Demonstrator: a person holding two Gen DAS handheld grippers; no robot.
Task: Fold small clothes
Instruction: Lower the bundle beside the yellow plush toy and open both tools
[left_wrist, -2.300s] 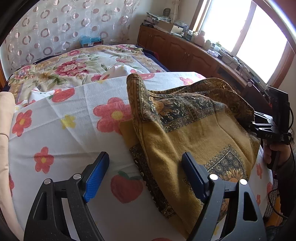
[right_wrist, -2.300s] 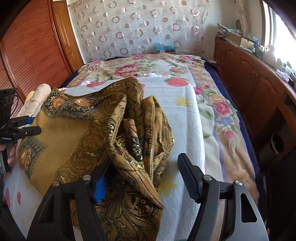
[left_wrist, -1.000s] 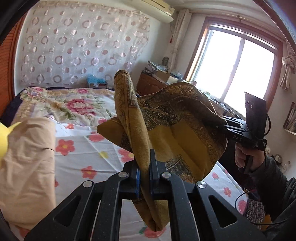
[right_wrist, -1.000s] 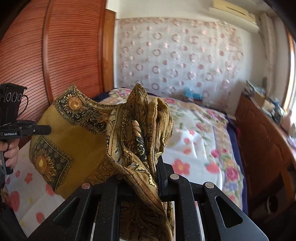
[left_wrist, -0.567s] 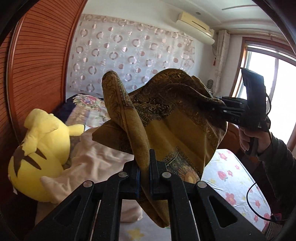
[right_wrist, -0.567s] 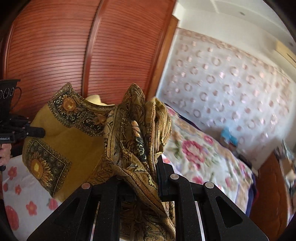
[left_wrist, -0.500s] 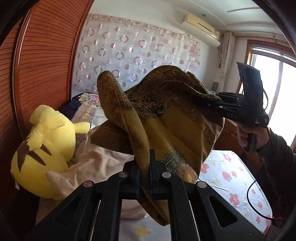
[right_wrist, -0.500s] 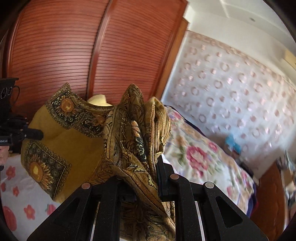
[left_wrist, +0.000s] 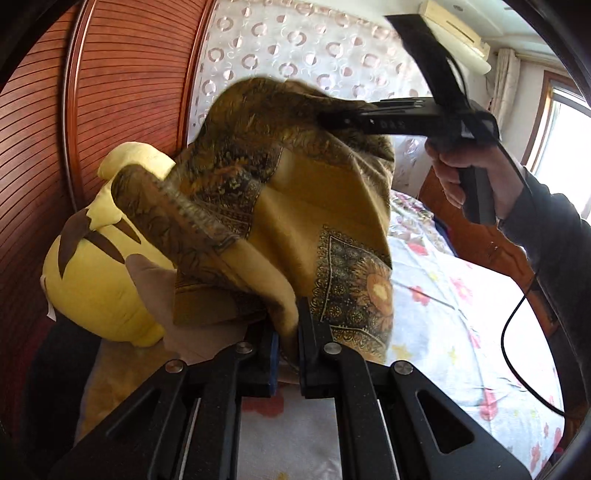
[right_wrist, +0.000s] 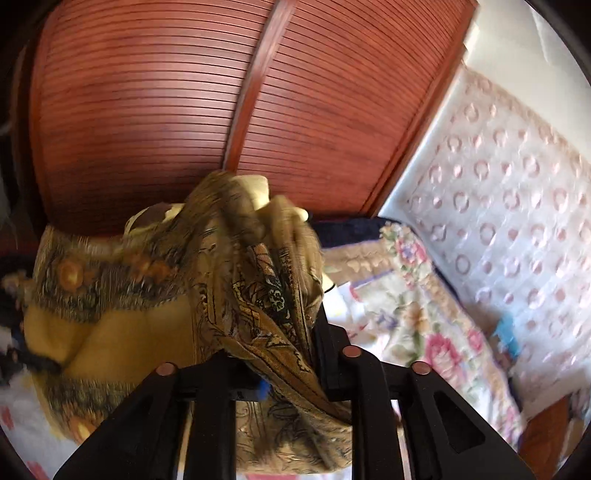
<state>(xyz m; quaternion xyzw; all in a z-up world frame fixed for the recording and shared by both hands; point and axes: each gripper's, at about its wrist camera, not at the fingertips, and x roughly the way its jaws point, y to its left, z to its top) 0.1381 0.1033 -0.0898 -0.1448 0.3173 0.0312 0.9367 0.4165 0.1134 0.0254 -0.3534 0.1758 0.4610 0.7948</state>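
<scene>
Your left gripper (left_wrist: 286, 345) has its black fingers pinched tight on a fold of the mustard-yellow patterned cloth with dark sunflower borders (left_wrist: 306, 221), the fabric squeezed between the blue pad and the opposite finger. Your right gripper (right_wrist: 291, 354) is likewise clamped on a bunched, ornate edge of the same cloth (right_wrist: 255, 295) — in the left wrist view you can see it (left_wrist: 332, 118) gripping the upper corner, with your right hand (left_wrist: 469, 173) around its handle and a black cable (left_wrist: 517, 325) trailing down.

The cloth hangs in the air between your two grippers, lifted off the bed and sagging in the middle, its plain yellow centre facing the left camera. Behind and below it sits a yellow plush toy with brown markings (left_wrist: 96, 273), against the red-brown slatted wooden wardrobe door (right_wrist: 221, 92). The white bedsheet with red flowers (left_wrist: 461, 314) lies beneath — the right wrist view is motion-blurred, so finer detail there is hard to read.
</scene>
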